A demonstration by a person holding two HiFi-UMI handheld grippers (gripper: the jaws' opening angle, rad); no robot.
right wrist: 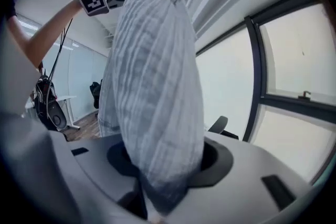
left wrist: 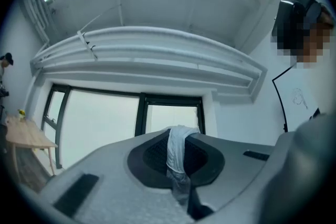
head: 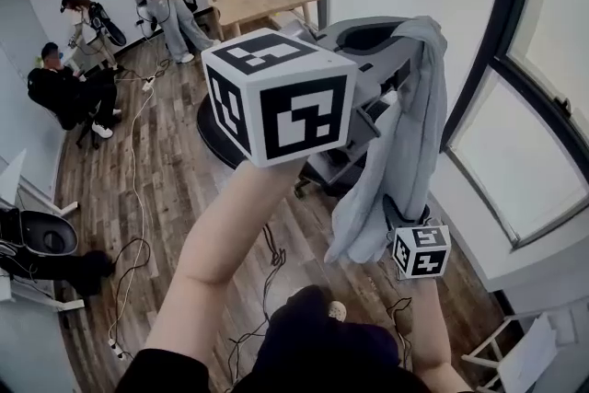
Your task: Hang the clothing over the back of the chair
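Black sleeve [head: 156, 375] — black-and-white marker cubes [head: 281, 97]

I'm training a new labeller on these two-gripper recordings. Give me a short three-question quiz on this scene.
1. True or false: the grey garment lies on the floor.
2. Which gripper is held higher? A) the left gripper B) the right gripper C) both are level
3. Fill in: the strip of cloth between the left gripper's jaws belongs to ___.

Key: 1 false, it hangs in the air from the left gripper down to the right gripper. 2 A. 3 the grey garment.
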